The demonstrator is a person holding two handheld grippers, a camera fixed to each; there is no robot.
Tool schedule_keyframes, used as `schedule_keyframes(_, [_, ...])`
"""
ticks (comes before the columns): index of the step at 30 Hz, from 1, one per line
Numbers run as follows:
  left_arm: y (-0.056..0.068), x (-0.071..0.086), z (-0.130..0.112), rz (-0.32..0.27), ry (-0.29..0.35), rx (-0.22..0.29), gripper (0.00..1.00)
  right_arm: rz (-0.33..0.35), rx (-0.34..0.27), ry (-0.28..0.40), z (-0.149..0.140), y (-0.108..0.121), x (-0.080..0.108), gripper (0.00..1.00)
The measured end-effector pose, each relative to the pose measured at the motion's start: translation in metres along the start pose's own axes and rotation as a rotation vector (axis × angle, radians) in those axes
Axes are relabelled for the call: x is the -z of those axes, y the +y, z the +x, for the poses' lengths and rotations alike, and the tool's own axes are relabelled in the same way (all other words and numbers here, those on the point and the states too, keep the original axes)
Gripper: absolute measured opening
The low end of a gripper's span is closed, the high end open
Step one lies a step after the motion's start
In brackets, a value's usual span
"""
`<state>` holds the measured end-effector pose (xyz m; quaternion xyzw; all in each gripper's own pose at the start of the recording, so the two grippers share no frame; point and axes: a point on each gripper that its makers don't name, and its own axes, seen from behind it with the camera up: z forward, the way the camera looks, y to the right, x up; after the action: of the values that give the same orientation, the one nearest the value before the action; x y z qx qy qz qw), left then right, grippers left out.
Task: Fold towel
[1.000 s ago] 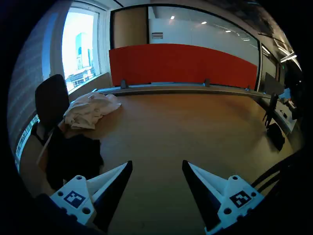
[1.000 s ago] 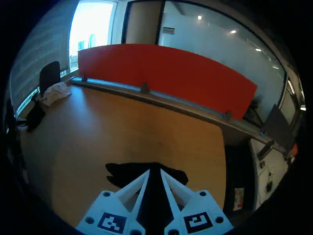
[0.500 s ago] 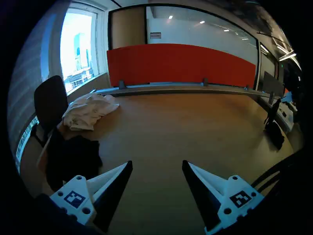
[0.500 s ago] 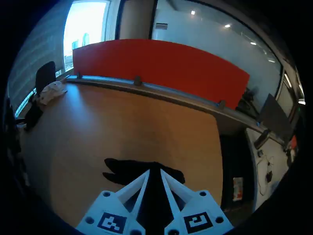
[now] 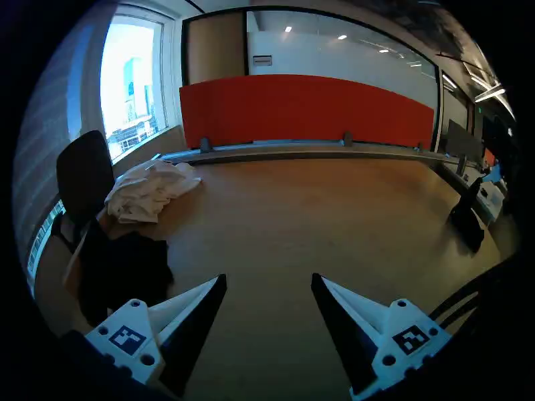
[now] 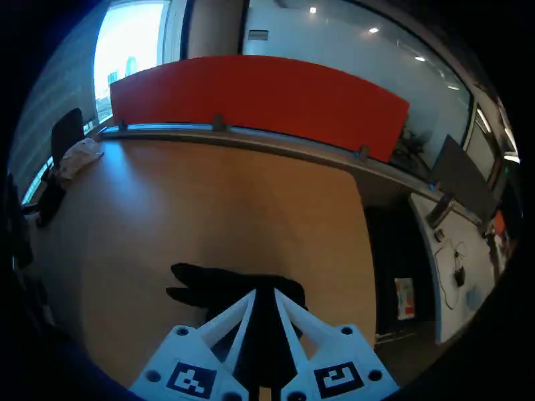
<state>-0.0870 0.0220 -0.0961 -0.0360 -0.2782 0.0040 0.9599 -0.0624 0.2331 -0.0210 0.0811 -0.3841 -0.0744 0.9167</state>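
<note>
Right gripper (image 6: 265,295) is pinched nearly closed, its two white fingers pressing on the black towel (image 6: 214,291), whose crumpled body spreads out just beyond the tips above the wooden table (image 6: 200,194). Whether the cloth hangs free or touches the wood cannot be told. Left gripper (image 5: 267,277) is spread wide and holds nothing, hovering over bare table with its tips well apart. Off to its left lie a dark heap of cloth (image 5: 130,267) near the table edge and a white heap of cloth (image 5: 150,190) beyond it, beside a black chair (image 5: 83,174); a red divider (image 5: 307,110) closes the far side. This looks like the start of the job: one towel picked, not yet laid out. The next move likely calls for spreading it flat on the open wood, with the free gripper taking a second corner.
</note>
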Motion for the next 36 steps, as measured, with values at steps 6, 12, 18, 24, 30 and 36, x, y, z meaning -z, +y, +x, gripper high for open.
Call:
schedule_keyframes(6, [-0.001, 0.002, -0.002, -0.002, -0.002, -0.005, 0.94, -0.008, -0.013, -0.012, -0.012, 0.002, 0.003, 0.05])
schedule_keyframes(12, [-0.002, 0.003, -0.002, -0.001, -0.003, -0.008, 0.94, -0.019, -0.017, -0.031, -0.027, 0.004, 0.005, 0.05])
schedule_keyframes(18, [-0.003, 0.005, -0.003, 0.0, -0.004, -0.011, 0.94, -0.046, -0.055, -0.068, -0.053, 0.009, 0.007, 0.05])
schedule_keyframes(24, [-0.004, 0.006, -0.003, 0.0, -0.004, -0.019, 0.94, -0.071, -0.105, -0.113, -0.085, 0.013, 0.008, 0.05])
schedule_keyframes(30, [-0.004, 0.005, -0.004, -0.001, -0.005, -0.025, 0.94, -0.096, -0.13, -0.169, -0.116, 0.015, 0.006, 0.05])
schedule_keyframes(36, [-0.004, 0.006, -0.003, 0.0, -0.003, -0.034, 0.94, -0.122, -0.16, -0.198, -0.132, 0.018, 0.002, 0.05])
